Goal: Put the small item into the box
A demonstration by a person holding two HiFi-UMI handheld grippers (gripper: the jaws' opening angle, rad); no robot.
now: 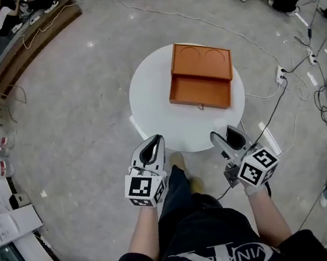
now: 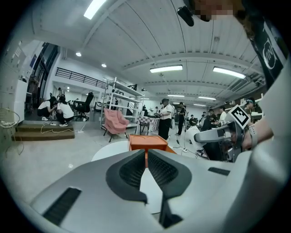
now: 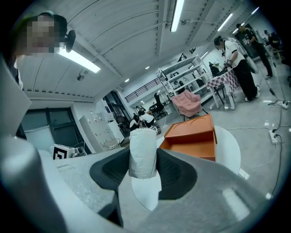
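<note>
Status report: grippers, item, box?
Left gripper shut, empty. Right gripper shut on white roll. Orange box open on round table, ahead. No obstruction seen.

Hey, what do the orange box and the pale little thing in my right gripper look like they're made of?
The orange box looks like leatherette or painted board: matte, even colour, with curved outlines pressed into its top. The small item in the right gripper is pale grey, matte and soft-looking, perhaps cloth or foam.

Head view steeply down; gripper views low, forward; all share box (image 1: 200,76).
</note>
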